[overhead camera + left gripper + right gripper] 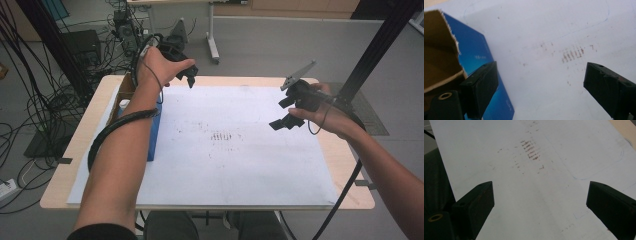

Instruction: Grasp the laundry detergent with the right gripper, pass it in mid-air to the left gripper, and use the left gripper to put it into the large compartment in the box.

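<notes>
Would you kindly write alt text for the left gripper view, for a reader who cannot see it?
The left gripper hangs with its two black jaws open and empty over a white paper sheet marked with small brown smudges. At the left stands an open blue cardboard box with a brown inside.

We can read no text, brand or number anywhere. The blue box (pixel 477 53) carries two small pale printed marks on its side, one near the torn cardboard flap (pixel 441 47) and one lower down, but both are too blurred for us to make out a single letter. On the white sheet (pixel 235 150) we see only rows of short brownish smudges (pixel 530 150) and a thin blue outline with rounded corners (pixel 584 173), which spell nothing.
</notes>
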